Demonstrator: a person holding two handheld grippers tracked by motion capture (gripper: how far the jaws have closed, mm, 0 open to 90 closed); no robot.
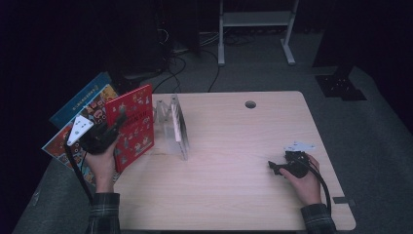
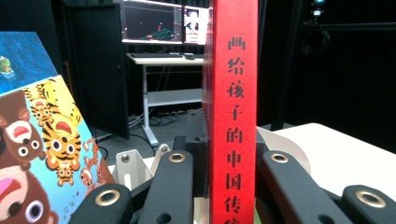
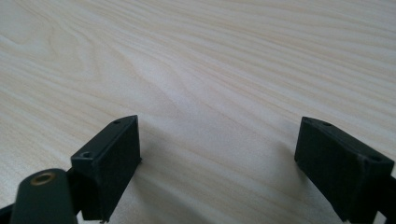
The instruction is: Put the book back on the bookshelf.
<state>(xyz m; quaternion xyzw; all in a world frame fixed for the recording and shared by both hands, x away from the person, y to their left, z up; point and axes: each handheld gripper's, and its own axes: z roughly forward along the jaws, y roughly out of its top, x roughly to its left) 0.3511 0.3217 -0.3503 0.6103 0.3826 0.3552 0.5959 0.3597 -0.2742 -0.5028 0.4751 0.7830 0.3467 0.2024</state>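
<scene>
A red picture book [image 1: 131, 126] stands upright at the table's left edge. My left gripper [image 1: 117, 124] is shut on it, held in a hand. In the left gripper view the red spine [image 2: 233, 107] with dark Chinese characters runs up between the two black jaws of the left gripper [image 2: 227, 161]. My right gripper [image 1: 275, 166] rests low on the table's right side, in the other hand. Its fingers [image 3: 112, 154] are spread wide over bare light wood, with nothing between them at the right gripper [image 3: 219, 140].
A clear acrylic book stand [image 1: 174, 124] sits just right of the red book. A tiger-cover book [image 1: 92, 114] and a blue book [image 1: 80, 100] lean beyond the table's left edge. The table [image 1: 234, 146] has a cable hole [image 1: 250, 104] at the back. Cables lie on the floor behind.
</scene>
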